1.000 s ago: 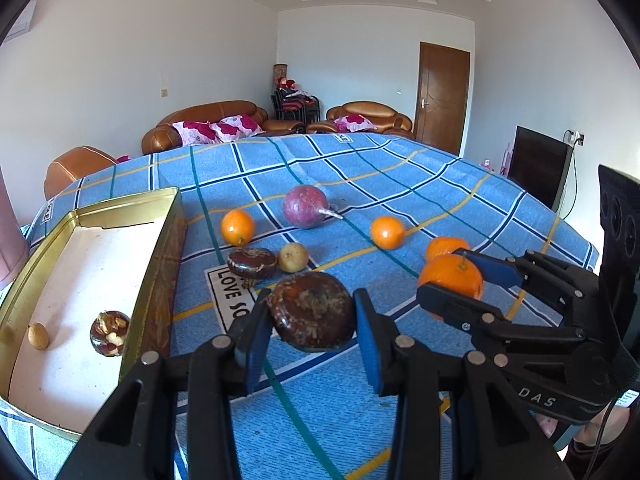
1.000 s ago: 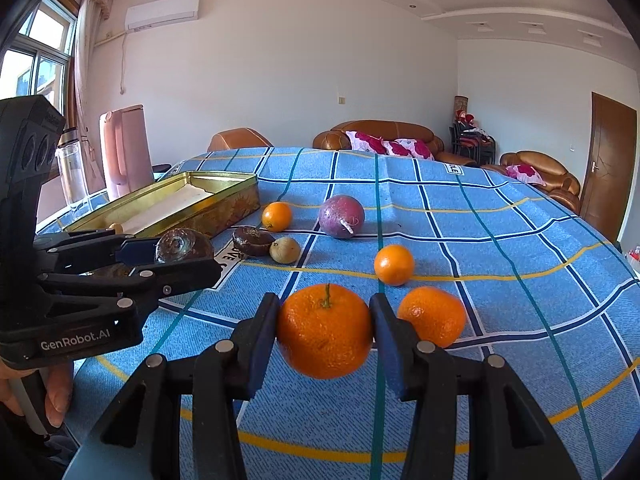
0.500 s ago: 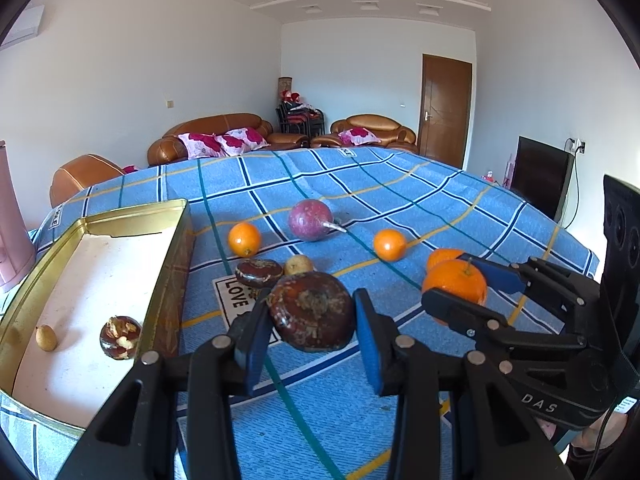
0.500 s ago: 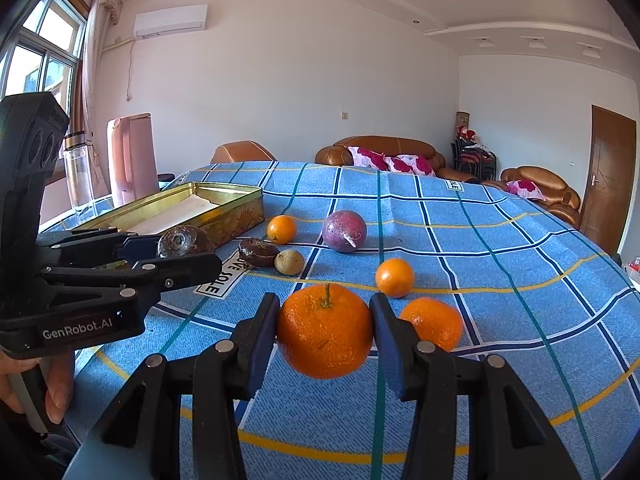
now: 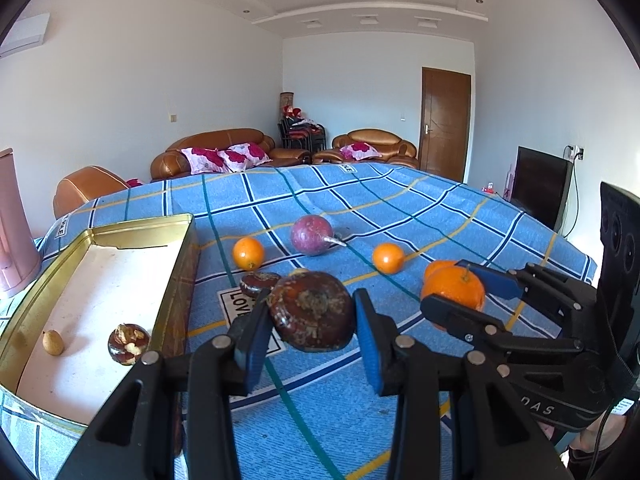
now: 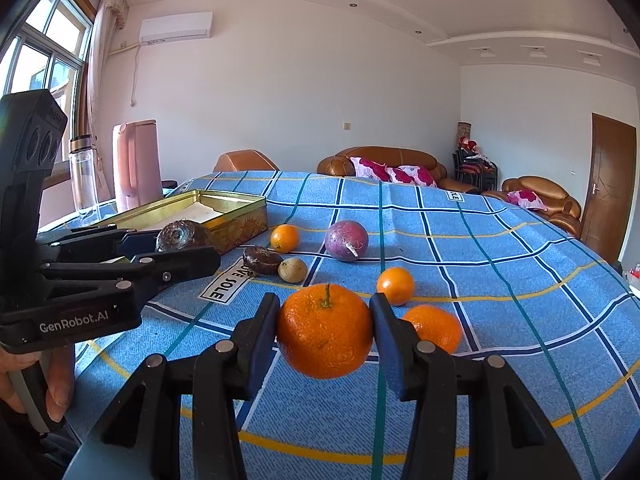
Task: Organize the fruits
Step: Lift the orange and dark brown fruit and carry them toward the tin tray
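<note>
My left gripper is shut on a dark brown wrinkled fruit, held above the blue checked tablecloth. To its right, my right gripper is shut on a large orange, also lifted off the cloth. Each gripper shows in the other's view: the left gripper, the right gripper. The gold tin lies at the left and holds a brown fruit and a small tan one. On the cloth lie a purple fruit, two small oranges, a dark fruit and another orange.
A small greenish fruit sits beside the dark one. A pink jug and a clear bottle stand behind the tin. Sofas and a door line the far wall. A person's hand holds the left gripper's handle.
Both grippers tilted upward slightly, so the table and fruits sit lower in each view. Both still hold their fruits; nothing on the cloth moved.
</note>
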The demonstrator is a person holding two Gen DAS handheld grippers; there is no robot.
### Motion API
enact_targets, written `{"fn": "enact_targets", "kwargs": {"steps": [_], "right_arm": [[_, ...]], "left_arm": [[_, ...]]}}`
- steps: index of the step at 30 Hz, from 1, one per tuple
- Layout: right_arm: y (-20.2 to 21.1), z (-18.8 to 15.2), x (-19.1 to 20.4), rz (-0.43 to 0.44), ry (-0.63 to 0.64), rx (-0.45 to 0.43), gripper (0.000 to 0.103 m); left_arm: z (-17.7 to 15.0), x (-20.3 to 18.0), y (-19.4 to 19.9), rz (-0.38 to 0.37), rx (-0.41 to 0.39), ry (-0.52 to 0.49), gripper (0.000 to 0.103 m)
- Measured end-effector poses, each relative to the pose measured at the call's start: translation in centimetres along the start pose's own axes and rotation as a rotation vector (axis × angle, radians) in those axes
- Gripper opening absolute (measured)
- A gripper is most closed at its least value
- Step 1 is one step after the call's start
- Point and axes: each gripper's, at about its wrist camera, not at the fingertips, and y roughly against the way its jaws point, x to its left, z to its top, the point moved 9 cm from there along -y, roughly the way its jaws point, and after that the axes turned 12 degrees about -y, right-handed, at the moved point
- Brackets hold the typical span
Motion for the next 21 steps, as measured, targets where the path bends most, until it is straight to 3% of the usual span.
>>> {"fn": "enact_targets", "kwargs": {"steps": [21], "right_arm": [[1.2, 0.4, 0.2, 0.026, 0.014, -0.080, 0.048]], "left_arm": [[0.6, -0.3, 1.3, 0.062, -0.064, -0.035, 0.041]]}}
